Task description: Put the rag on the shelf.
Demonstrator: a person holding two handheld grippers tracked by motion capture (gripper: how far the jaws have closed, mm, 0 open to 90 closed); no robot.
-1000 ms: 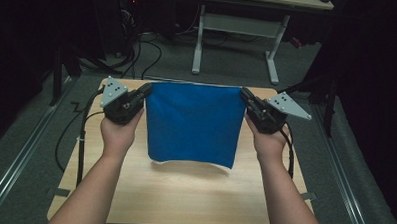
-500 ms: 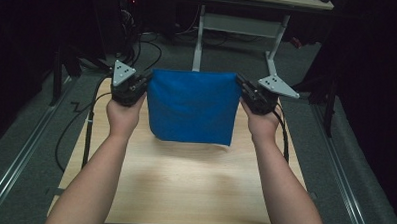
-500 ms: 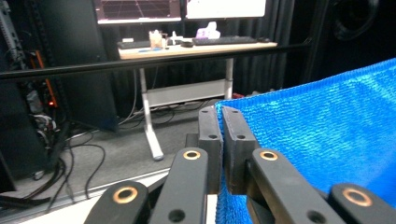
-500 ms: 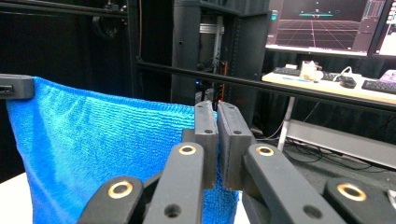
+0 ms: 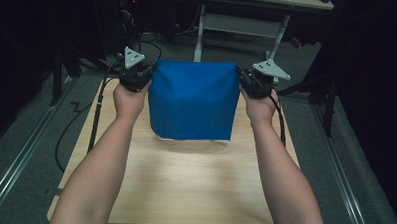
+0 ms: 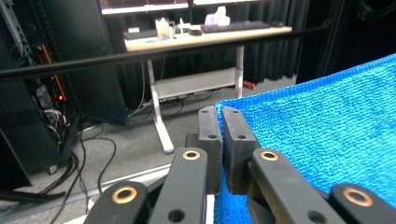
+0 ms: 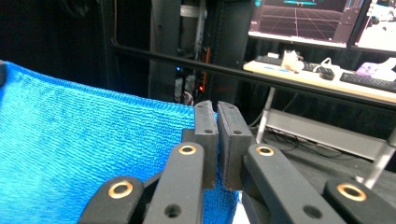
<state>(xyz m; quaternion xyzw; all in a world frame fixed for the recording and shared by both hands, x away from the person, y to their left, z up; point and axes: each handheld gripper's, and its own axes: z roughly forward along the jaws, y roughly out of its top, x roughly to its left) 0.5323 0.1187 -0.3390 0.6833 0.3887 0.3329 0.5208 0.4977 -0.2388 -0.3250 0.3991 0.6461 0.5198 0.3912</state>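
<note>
Now the blue cloth (image 5: pixel 193 99) hangs stretched over the far half of the table (image 5: pixel 184 186), toward twelve o'clock; left gripper (image 5: pixel 135 76) at nine and right gripper (image 5: pixel 253 83) at three each pinch a top corner, jaws pressed tight; likely next: lower evenly to spread it; desk legs (image 5: pixel 281 37) beyond, nothing blocks.
</note>
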